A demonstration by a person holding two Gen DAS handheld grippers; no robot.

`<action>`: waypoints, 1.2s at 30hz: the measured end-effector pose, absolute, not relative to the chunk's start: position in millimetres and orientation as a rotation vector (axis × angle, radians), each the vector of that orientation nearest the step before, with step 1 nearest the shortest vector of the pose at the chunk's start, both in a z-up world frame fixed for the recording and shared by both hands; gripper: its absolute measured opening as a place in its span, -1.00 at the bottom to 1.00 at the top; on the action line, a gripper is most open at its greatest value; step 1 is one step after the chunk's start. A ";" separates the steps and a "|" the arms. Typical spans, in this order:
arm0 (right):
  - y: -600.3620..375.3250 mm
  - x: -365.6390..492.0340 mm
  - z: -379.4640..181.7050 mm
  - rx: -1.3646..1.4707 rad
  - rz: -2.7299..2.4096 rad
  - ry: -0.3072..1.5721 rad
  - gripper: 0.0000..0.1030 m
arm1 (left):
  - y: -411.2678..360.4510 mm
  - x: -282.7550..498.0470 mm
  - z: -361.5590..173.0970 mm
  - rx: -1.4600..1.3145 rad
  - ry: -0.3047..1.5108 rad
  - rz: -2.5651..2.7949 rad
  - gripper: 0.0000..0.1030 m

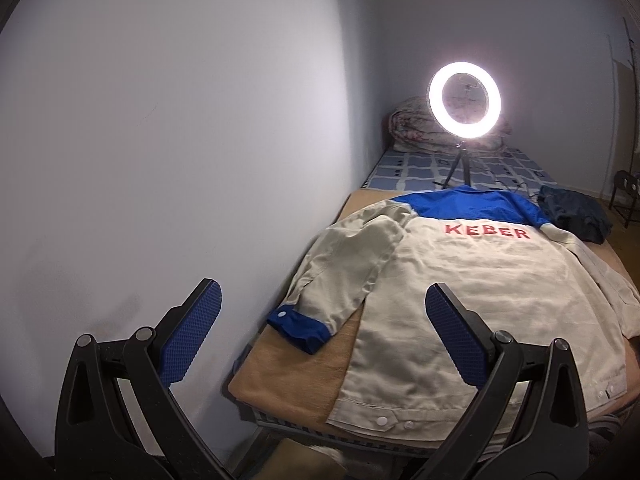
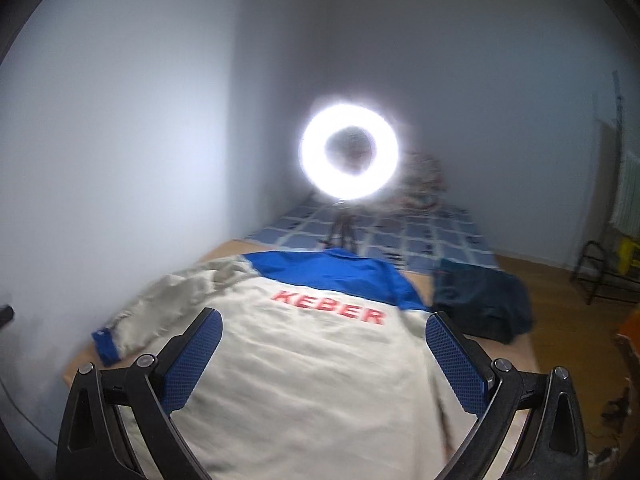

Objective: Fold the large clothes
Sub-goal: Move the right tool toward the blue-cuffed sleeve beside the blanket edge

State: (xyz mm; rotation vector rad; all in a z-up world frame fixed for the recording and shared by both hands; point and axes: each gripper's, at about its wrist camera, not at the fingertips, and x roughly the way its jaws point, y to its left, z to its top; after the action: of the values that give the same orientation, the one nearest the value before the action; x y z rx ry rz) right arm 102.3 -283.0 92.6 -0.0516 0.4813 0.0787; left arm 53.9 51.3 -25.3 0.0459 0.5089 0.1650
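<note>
One word on the jacket's back

The red capital letters "KEBER" (image 1: 487, 231) stand across the upper back of the beige jacket (image 1: 460, 300), just under its blue shoulder part, toward the far edge of the surface. The right wrist view shows the same word, a little blurred. No other text can be read.

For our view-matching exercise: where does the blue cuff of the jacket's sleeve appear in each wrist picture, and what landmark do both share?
Left wrist view: blue cuff lies lower centre, on the tan cover near the wall.
Right wrist view: blue cuff sits at left, blurred, beside the left finger.
Shared landmark: the red KEBER lettering.
</note>
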 end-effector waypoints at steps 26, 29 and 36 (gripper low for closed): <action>-88.2 250.9 41.4 0.135 0.471 0.758 0.67 | 131.7 57.0 -73.3 0.011 0.584 0.243 1.00; -75.0 255.3 35.6 0.127 0.483 0.775 0.67 | 133.7 54.5 -73.4 0.012 0.582 0.243 1.00; -35.6 271.7 0.0 0.112 0.512 0.867 0.60 | 138.9 53.2 -77.1 0.019 0.597 0.249 1.00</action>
State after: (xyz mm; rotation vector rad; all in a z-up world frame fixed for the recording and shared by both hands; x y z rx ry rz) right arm 271.7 -35.6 0.0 0.1116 0.8669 0.5123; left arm 53.2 138.9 -77.1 0.0189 0.5971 0.2495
